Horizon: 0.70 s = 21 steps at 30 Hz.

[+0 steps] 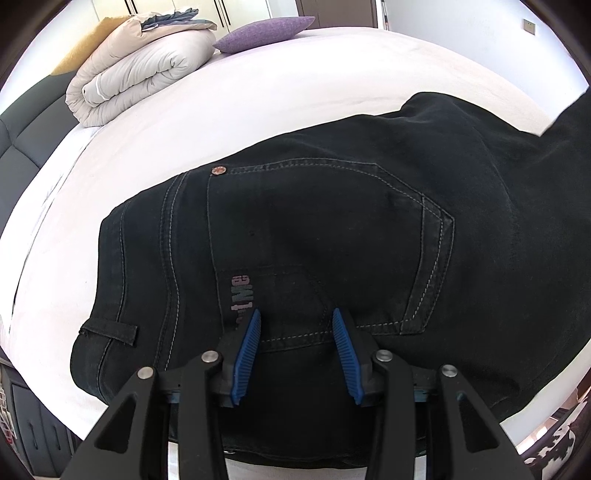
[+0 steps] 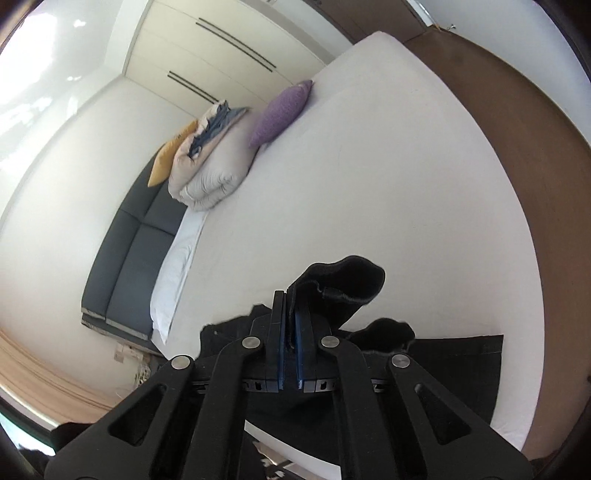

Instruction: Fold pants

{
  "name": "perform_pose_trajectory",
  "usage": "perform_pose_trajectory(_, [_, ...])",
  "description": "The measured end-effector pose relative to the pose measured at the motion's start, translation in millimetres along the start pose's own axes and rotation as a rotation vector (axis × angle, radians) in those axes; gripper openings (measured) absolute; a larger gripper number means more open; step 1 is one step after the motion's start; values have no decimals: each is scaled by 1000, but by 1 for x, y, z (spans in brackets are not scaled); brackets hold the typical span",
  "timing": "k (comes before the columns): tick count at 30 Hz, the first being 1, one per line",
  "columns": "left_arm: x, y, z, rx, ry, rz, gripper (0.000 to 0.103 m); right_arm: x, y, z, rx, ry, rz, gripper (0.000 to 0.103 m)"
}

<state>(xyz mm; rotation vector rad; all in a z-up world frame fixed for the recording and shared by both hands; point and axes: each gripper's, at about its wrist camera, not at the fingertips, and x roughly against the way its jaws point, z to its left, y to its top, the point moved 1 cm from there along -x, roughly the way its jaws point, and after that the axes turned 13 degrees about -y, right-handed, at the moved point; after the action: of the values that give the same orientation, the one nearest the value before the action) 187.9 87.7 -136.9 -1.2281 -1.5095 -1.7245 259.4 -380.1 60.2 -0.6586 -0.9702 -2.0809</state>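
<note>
Black jeans (image 1: 332, 229) lie flat on the white bed (image 1: 258, 96), seat side up, with a back pocket and a copper rivet (image 1: 217, 170) showing. My left gripper (image 1: 295, 317) is open just above the seat near the pocket's lower edge, blue pads (image 1: 249, 350) apart with nothing between them. My right gripper (image 2: 290, 299) is shut on a fold of the black pants (image 2: 343, 284) and holds it lifted above the bed (image 2: 406, 184); more black cloth (image 2: 461, 354) lies flat below.
A rolled beige duvet (image 1: 136, 74) and a purple cushion (image 1: 262, 33) lie at the far end of the bed; they also show in the right wrist view, duvet (image 2: 214, 166) and cushion (image 2: 280, 110). A dark headboard (image 2: 133, 258), wardrobe doors (image 2: 221, 48) and brown floor (image 2: 517, 110) surround the bed.
</note>
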Motion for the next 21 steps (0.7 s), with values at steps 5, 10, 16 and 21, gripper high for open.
perform_pose_trajectory(5, [1,-1,-1,-4,-5,2,44,-3,7,-47,-224,-221,5,5])
perform_pose_trajectory(10, [2,-3,-1,-3,-4,-13,44,22,-24,-120,-330,-525,-104,14])
perform_pose_trajectory(16, [3,-4,-3,2,1,-18,44,37,-95,-128,-387,-243,-149,41])
perform_pose_trajectory(21, [3,-3,-6,0,15,-9,44,11,-164,-97,-444,-21,-97,66])
